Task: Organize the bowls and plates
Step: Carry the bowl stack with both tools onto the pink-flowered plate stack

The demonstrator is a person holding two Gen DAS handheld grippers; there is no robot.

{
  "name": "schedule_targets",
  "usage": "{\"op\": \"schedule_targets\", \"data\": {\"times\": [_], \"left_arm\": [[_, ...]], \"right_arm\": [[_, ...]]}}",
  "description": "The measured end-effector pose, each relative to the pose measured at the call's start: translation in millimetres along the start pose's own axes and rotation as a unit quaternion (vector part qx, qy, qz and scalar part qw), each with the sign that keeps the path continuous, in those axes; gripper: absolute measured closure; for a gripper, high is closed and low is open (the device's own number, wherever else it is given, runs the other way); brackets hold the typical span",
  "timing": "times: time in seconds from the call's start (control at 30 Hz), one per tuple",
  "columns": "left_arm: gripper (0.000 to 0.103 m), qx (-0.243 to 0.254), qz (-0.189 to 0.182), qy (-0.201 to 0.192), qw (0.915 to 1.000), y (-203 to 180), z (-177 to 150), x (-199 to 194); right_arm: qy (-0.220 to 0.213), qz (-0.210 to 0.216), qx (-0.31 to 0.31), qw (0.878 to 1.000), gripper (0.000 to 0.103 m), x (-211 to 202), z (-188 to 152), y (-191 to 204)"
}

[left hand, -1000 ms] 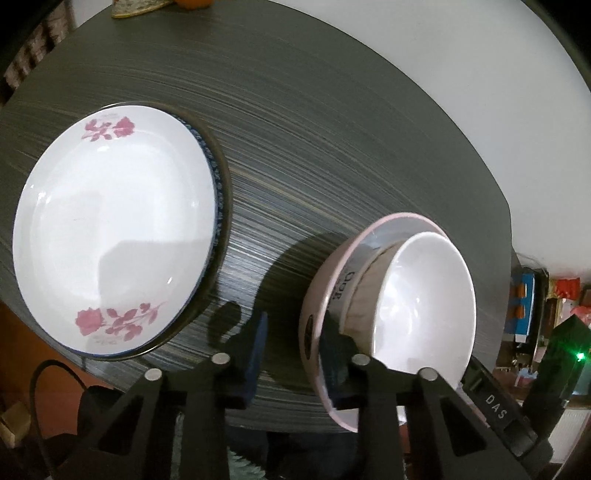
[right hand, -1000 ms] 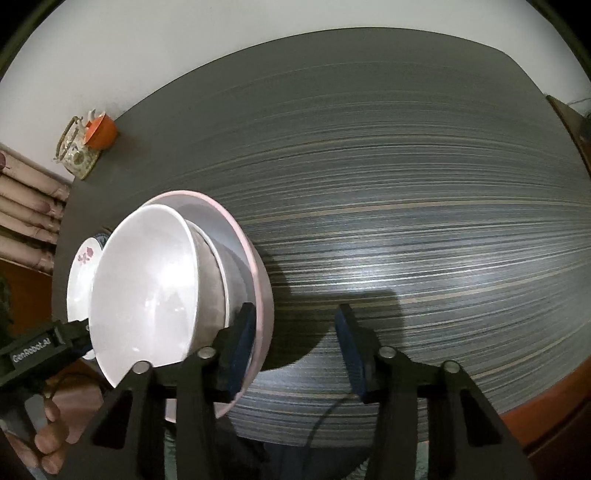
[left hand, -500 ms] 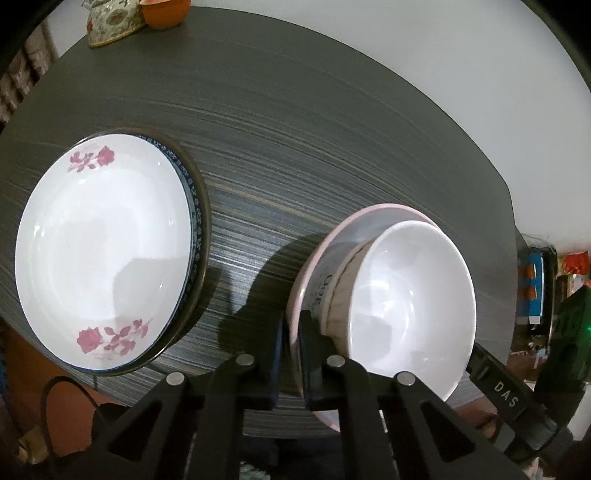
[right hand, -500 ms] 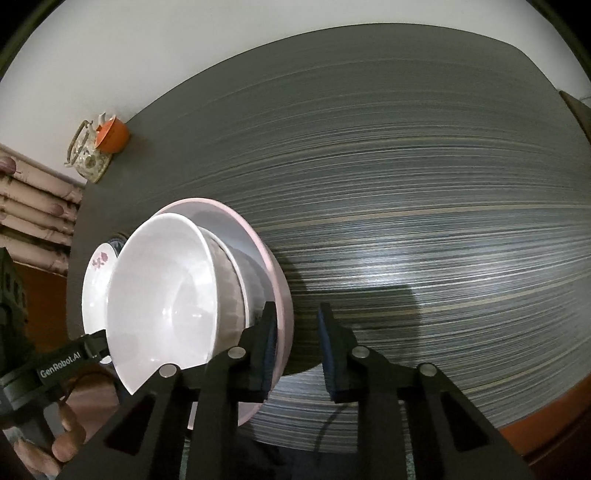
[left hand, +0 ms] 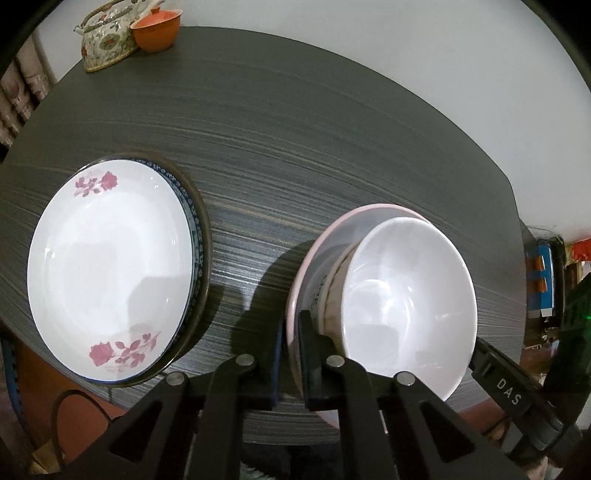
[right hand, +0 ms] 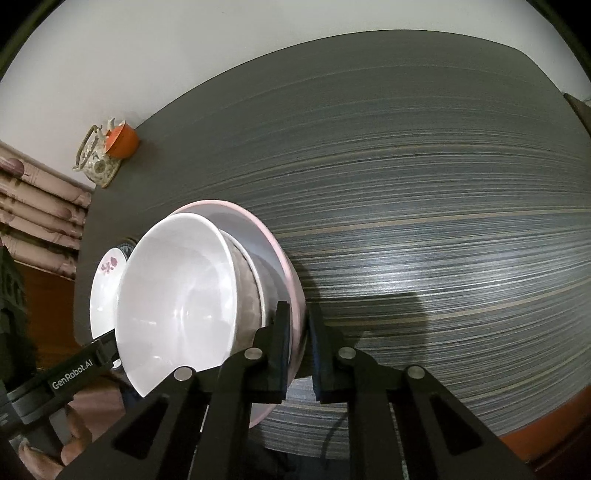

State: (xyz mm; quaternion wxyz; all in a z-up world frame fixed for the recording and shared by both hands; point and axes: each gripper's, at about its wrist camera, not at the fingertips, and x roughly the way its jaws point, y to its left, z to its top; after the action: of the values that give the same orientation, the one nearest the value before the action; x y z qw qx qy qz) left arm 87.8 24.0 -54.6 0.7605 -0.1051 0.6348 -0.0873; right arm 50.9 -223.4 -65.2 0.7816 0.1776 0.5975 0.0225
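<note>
On the dark table (right hand: 424, 184), the rose-patterned plate stack (left hand: 110, 273) lies left, well apart from the pink bowl (left hand: 295, 295) holding a white bowl (left hand: 406, 302). Left gripper (left hand: 291, 350) and right gripper (right hand: 300, 350) pinch the pink bowl's opposite near rims.

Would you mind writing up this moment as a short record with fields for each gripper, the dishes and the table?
left gripper: shut on the pink plate's rim
right gripper: shut on the opposite rim
pink plate: carries a stack of bowls, white bowl on top
rose plate: on a blue-rimmed plate, left of the pink plate
table: dark, striped grain
far corner: teapot beside orange cup
</note>
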Motion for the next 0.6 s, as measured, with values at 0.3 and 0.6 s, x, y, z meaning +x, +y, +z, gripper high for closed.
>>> {"op": "schedule_targets", "data": {"times": [0.3, 0.6], "left_arm": [[0.097, 0.001, -0.001, -0.010, 0.9999, 7, 0, -5], [0.097, -0.005, -0.001, -0.034, 0.9994, 17, 1, -26]], "right_arm": [[-0.002, -0.002, 0.002, 1.000, 0.091, 0, 0, 2], [-0.012, 0.000, -0.009, 1.000, 0.091, -9, 6, 14]]}}
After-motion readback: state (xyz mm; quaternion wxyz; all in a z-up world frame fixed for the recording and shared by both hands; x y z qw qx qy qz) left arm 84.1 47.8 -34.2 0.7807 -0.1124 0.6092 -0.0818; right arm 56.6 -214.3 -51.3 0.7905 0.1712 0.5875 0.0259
